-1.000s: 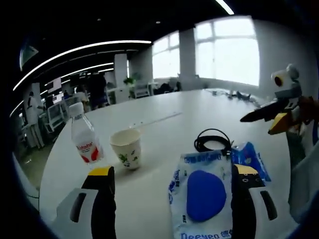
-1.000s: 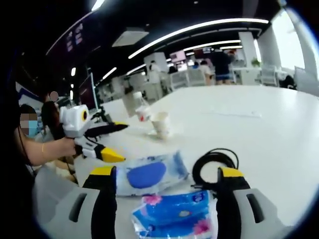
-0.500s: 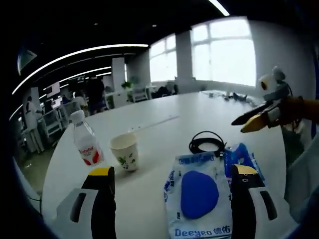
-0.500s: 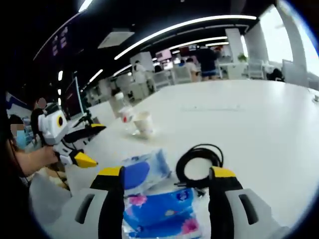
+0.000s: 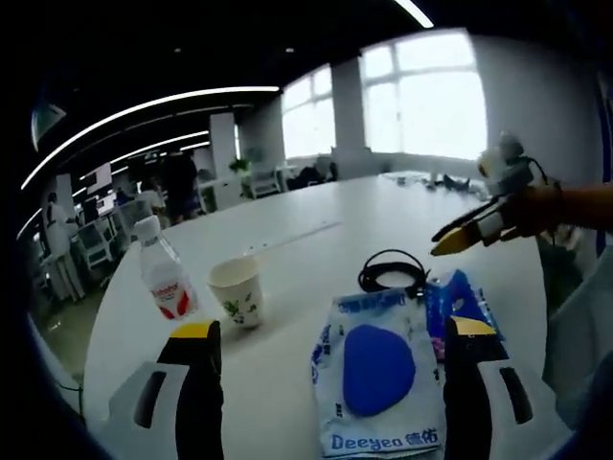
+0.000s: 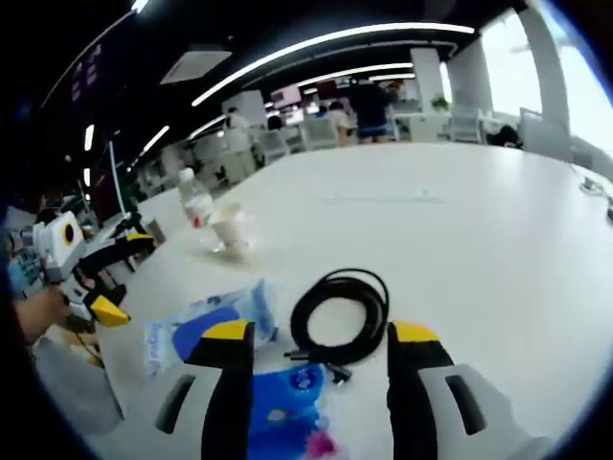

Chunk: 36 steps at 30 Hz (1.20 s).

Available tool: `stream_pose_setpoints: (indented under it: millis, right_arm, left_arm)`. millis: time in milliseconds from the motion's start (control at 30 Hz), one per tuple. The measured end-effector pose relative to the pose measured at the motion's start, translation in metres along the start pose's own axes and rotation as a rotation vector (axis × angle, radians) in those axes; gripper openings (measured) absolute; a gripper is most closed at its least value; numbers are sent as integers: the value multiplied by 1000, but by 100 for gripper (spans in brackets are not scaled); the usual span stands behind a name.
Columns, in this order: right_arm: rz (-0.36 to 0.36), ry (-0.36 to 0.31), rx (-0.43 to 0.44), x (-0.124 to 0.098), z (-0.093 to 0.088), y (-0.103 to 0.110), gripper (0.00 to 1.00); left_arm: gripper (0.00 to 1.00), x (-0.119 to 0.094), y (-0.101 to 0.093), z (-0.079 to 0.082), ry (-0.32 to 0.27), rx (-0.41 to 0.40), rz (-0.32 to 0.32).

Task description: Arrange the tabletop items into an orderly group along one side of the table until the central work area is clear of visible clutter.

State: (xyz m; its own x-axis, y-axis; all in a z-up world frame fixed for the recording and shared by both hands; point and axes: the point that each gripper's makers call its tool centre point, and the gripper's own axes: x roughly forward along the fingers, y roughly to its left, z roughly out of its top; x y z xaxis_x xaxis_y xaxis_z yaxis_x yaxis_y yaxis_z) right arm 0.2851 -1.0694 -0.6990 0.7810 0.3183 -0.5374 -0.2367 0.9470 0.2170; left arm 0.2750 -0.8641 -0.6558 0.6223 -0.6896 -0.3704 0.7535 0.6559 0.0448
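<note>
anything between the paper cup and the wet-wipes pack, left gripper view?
No, that stretch is bare white table. In the left gripper view the paper cup stands apart from the wet-wipes pack, nothing between them; the water bottle is on the cup's far side.

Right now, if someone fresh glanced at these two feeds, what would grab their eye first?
Probably the white wipes pack with the big blue oval, lying flat between the left gripper's open jaws. Just beyond it sits a coiled black cable, which the right gripper is lined up on, jaws open. Off to one side, a clear plastic water bottle stands beside a white paper cup.
</note>
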Motion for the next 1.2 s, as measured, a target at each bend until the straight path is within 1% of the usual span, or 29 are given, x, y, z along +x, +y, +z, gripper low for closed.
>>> stream_pose_setpoints:
  millis: [67,167,333,433,633,700,800,867,933,1200]
  right_arm:
    - [-9,6,4,3,-1,-4,48]
    - [-40,7,11,8,-2,-14,47]
    - [-74,57,15,16,-14,-26,45]
    - [-79,72,30,19,-18,-29,43]
    - [-101,106,27,29,-25,-35,39]
    - [-117,110,31,32,-26,-38,36]
    - [-145,120,37,36,-27,-42,35]
    - [-150,114,46,38,-26,-42,33]
    - [-162,122,51,41,-28,-43,31]
    - [-220,142,97,50,-33,-49,28]
  left_arm:
    - [96,0,-1,0,-2,1,1]
    - [96,-1,-2,1,-4,-4,1]
    - [95,-5,1,1,3,-4,12]
    - [95,-7,1,1,2,-8,11]
    - [94,-9,2,-2,15,-7,18]
    - [94,-10,1,-2,13,-13,18]
    - [93,-11,1,-1,9,-3,22]
    - [93,-12,2,-2,10,11,25]
    - [92,-13,3,-3,12,11,30]
    - [92,-16,6,-6,20,27,36]
